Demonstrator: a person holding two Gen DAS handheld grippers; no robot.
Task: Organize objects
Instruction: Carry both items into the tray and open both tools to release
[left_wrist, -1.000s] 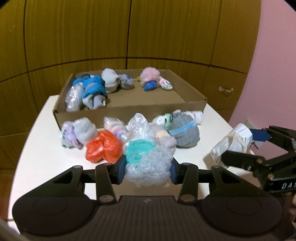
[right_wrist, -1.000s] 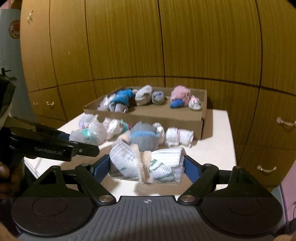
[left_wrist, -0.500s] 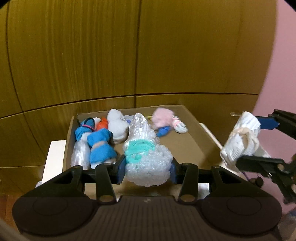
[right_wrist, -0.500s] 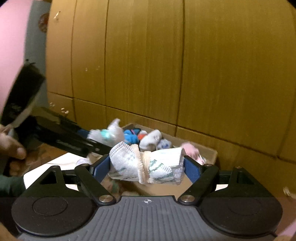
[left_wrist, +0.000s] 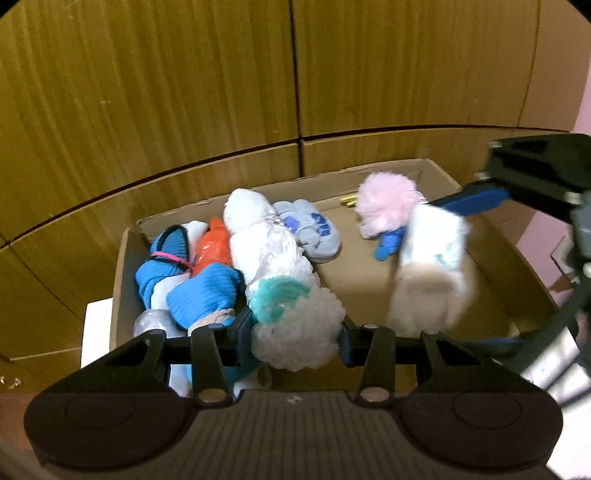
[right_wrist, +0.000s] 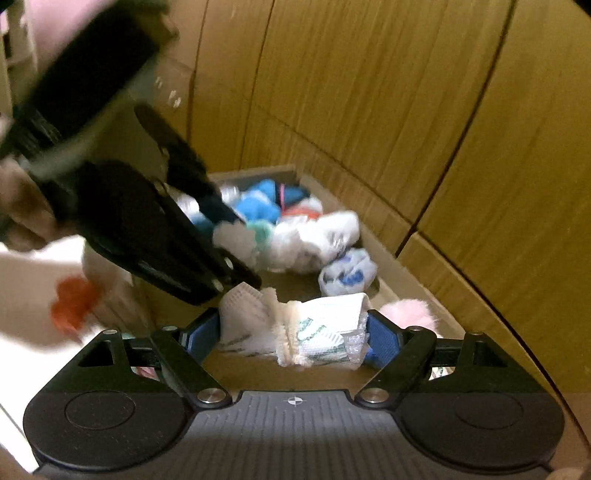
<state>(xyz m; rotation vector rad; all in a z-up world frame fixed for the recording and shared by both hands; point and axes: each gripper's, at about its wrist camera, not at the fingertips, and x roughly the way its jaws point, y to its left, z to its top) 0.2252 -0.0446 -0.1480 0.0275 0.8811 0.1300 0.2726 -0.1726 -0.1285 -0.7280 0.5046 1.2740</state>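
Observation:
My left gripper (left_wrist: 293, 330) is shut on a bubble-wrapped white bundle with a teal band (left_wrist: 295, 314), held over the left part of the cardboard box (left_wrist: 369, 280). My right gripper (right_wrist: 291, 332) is shut on a white and cream folded bundle with green print (right_wrist: 295, 326), also over the box. From the left wrist that bundle (left_wrist: 430, 273) hangs blurred at the right, between the right gripper's blue pads. From the right wrist the left gripper's black body (right_wrist: 155, 229) crosses the left side with its bundle (right_wrist: 240, 236).
Inside the box lie blue rolls (left_wrist: 199, 291), an orange one (left_wrist: 212, 249), a white one (left_wrist: 245, 206), a grey one (left_wrist: 314, 229) and a pink fluffy one (left_wrist: 386, 201). Wooden cabinet doors (left_wrist: 184, 92) stand close behind. An orange bundle (right_wrist: 72, 301) lies blurred on the white table.
Both grippers have carried their bundles forward from above the table's loose pile to above the box. The right gripper has rolled, so its view is tilted.

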